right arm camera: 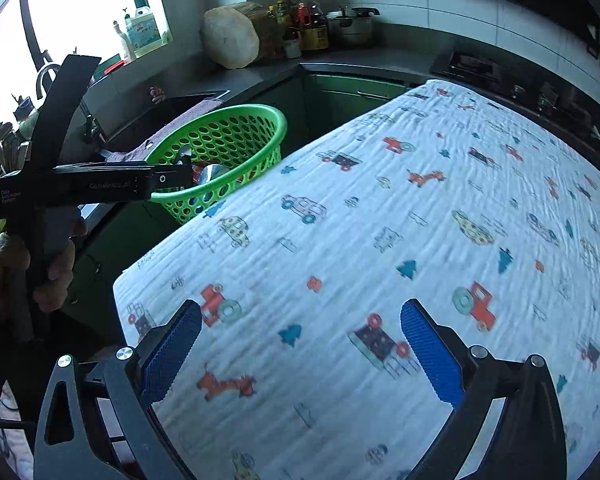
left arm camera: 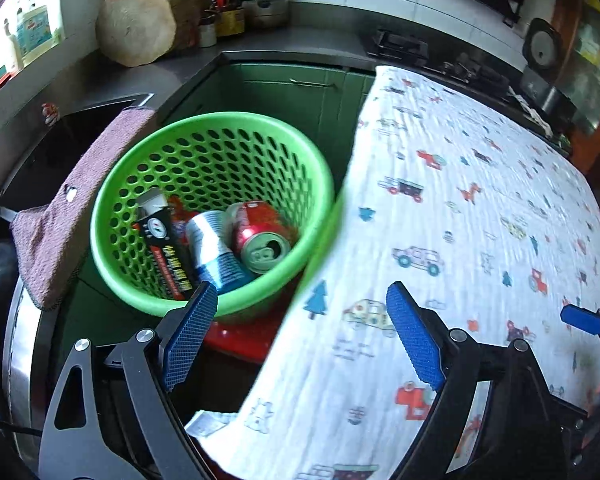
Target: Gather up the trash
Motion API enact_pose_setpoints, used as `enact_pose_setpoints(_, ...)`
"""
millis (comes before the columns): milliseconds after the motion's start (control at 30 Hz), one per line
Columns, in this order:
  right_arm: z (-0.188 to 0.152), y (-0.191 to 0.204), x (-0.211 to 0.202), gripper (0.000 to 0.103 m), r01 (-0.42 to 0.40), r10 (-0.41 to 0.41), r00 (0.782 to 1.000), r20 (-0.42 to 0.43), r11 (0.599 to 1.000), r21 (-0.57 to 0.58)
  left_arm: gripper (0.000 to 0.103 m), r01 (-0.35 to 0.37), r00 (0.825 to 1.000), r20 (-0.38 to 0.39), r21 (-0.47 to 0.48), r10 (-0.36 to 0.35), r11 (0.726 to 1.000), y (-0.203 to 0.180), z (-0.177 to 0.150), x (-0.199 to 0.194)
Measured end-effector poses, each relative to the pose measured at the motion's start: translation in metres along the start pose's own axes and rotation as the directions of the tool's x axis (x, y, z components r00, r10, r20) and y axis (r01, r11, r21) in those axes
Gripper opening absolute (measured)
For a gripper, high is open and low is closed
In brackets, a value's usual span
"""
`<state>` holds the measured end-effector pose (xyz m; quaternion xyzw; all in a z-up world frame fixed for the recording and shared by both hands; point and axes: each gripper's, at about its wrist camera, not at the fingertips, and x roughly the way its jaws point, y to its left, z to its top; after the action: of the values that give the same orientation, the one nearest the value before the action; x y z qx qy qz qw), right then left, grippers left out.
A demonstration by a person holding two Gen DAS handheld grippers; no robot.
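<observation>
The left gripper [left arm camera: 300,328] has its blue pads spread wide with nothing between them; it hangs over the near edge of the basket [left arm camera: 316,184] and the left edge of the cloth [left arm camera: 480,220] that covers the bench. The green perforated basket stands just beside the cloth-covered bench, ahead and left of this gripper, on something red, with a purplish towel [left arm camera: 72,208] draped close against its left side. The trash lies inside it: a red can [left arm camera: 256,236] with its opened top facing the camera, a silver and blue can [left arm camera: 216,248] touching it on the left, and a black box [left arm camera: 160,236] leaning against the basket's left wall. All three sit just beyond the left pad's tip, apart from it. The right gripper [right arm camera: 300,352] is also spread, empty, and hovers over the cloth [right arm camera: 380,240] near its front, with only printed cars and trees under it. From the right wrist view the basket [right arm camera: 236,116] is well away at upper left, past the cloth's far corner, and the left gripper's black body [right arm camera: 92,188], held by a hand [right arm camera: 56,276], reaches toward its rim. A dark counter runs behind with a round wooden block [left arm camera: 136,26], bottles and a pot
</observation>
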<state>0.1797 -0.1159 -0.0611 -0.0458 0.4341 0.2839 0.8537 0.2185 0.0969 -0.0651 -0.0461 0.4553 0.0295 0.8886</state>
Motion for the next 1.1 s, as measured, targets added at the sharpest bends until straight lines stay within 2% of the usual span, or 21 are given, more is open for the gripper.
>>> enact_pose_setpoints(267, -0.05, -0.05, -0.044, 0.097, 0.114, -0.116, 0.993, 0.013, 0.986, 0.125, 0.086, 0.101, 0.995, -0.025, 0.117, -0.099, 0.988, -0.084, -0.014, 0.003)
enact_pose_setpoints(467, -0.073, -0.074, -0.069, 0.097, 0.199, -0.206, 0.978, 0.023, 0.963, 0.18, 0.089, 0.111, 0.994, -0.001, 0.151, -0.112, 0.982, -0.12, -0.024, -0.017)
enact_pose_setpoints(700, -0.086, -0.076, -0.091, 0.097, 0.234, -0.249, 0.968, 0.043, 0.947, 0.221, 0.093, 0.064, 0.996, 0.052, 0.154, -0.073, 0.986, -0.132, -0.041, -0.053)
enact_pose_setpoints(900, -0.09, -0.057, -0.103, 0.097, 0.252, -0.27, 0.96, 0.069, 0.947, 0.2, 0.093, -0.001, 0.997, 0.079, 0.144, -0.011, 0.99, -0.126, -0.057, -0.08)
enact_pose_setpoints(1100, -0.09, -0.043, -0.114, 0.097, 0.255, -0.28, 0.956, 0.086, 0.94, 0.226, 0.093, -0.027, 0.994, 0.109, 0.131, 0.013, 0.991, -0.117, -0.072, -0.107)
